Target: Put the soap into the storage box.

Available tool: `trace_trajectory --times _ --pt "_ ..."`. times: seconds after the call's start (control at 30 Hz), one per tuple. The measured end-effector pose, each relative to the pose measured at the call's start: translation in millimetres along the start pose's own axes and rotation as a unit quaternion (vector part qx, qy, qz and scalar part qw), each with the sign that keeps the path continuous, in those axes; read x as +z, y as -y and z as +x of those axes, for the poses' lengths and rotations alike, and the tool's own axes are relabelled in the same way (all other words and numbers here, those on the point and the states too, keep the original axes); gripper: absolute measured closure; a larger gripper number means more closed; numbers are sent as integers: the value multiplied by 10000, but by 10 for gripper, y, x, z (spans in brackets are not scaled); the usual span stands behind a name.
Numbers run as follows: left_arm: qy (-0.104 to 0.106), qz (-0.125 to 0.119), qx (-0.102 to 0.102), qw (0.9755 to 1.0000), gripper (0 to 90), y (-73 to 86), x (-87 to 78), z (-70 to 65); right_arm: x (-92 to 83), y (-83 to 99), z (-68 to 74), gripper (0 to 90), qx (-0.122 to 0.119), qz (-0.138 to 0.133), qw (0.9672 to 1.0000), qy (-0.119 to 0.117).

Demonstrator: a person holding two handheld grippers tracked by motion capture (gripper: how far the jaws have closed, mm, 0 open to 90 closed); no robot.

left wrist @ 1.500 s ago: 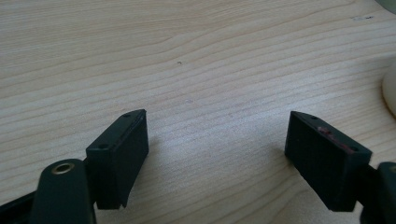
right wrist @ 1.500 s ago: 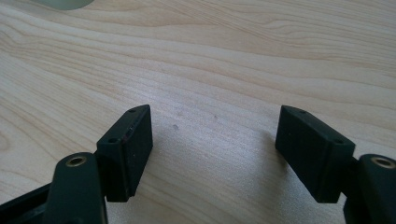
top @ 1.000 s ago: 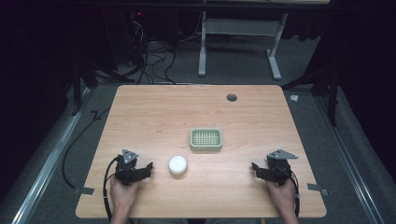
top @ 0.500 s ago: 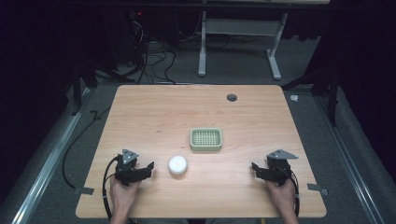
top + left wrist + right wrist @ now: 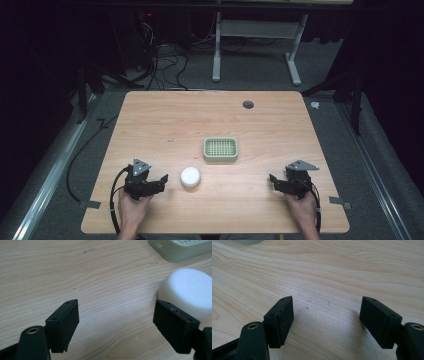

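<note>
The tabletop (image 5: 175,120) is pale wood with a fine wavy grain, rectangular with rounded corners, and has a small dark round hole (image 5: 248,104) near its far edge, right of the middle.

The left gripper (image 5: 159,180) rests near the near left corner, held in a hand (image 5: 131,207). Its two black, blocky jaws stand wide apart with nothing between them; in the left gripper view their matte, flat-faced pads frame bare wood.

Just beside the right-hand jaw lies the puck (image 5: 190,176), a low white round thing with a soft, matte, slightly foamy surface and rounded edges. It sits near the near edge, a little left of the middle. In the left gripper view the puck (image 5: 190,291) shows behind that jaw; whether the two touch I cannot tell.

Beyond the puck, around the middle of the tabletop, lies the tray (image 5: 220,149): a pale green, rounded rectangle of smooth plastic with a gridded, slotted top.

The right gripper (image 5: 274,180) rests near the near right corner in the other hand (image 5: 303,210). Its jaws are likewise spread wide and empty over bare wood, well apart from both tray and puck.
</note>
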State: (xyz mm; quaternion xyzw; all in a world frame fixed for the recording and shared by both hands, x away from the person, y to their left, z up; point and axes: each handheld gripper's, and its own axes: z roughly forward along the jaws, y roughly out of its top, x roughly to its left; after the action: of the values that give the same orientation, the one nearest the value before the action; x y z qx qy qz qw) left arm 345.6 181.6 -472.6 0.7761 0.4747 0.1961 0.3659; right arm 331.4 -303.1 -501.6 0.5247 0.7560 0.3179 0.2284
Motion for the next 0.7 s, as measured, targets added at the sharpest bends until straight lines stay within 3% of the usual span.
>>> trace_trajectory --times 0.1,0.37,0.5,0.7 --pt "-31 36 40 10000 215 -24 1 -35 0 0 0 281 2 2 10000 0" --pt "166 -71 66 9998 214 -77 -29 -132 0 0 0 281 -1 1 10000 -2" --pt "392 -106 237 9989 204 -144 -20 -288 0 0 0 281 -1 1 10000 -1" --pt "567 -50 362 9977 195 -165 27 -439 -3 1 -7 281 39 5 10000 31"
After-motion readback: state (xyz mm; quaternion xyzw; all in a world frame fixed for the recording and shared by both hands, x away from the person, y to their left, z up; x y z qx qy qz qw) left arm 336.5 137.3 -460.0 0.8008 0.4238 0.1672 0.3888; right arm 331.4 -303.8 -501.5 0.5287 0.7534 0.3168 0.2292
